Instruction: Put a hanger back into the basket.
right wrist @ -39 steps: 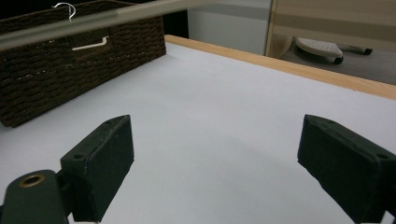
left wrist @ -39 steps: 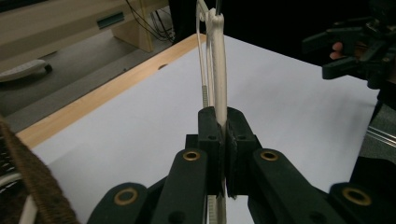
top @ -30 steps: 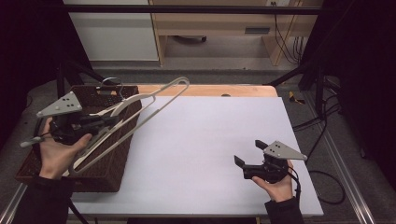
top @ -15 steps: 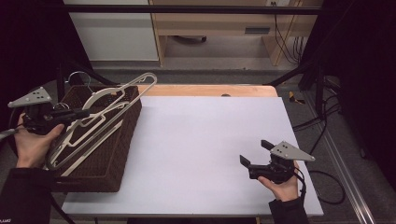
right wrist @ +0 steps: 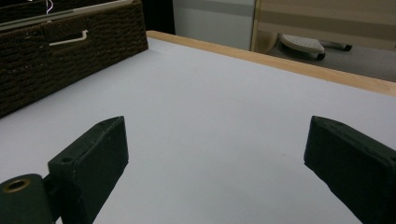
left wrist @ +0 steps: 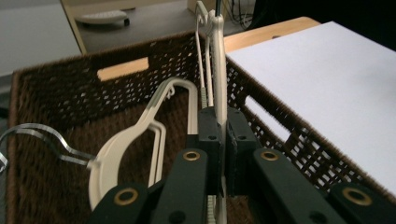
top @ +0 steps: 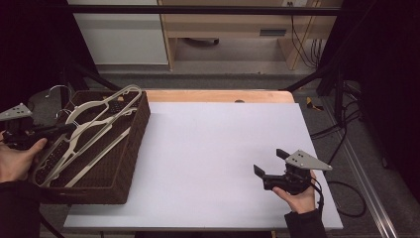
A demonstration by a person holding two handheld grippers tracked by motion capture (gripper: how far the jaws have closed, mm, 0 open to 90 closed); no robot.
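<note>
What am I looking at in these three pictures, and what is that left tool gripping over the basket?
A person holds a two-jaw tool in each hand. The high view looks down on the white table; the other two pictures come from cameras riding on the tools. The left tool is shut on a cream plastic hanger, held over the brown wicker basket at the table's left edge. More hangers lie inside it. The right tool rests open above the bare table, holding nothing.
</note>
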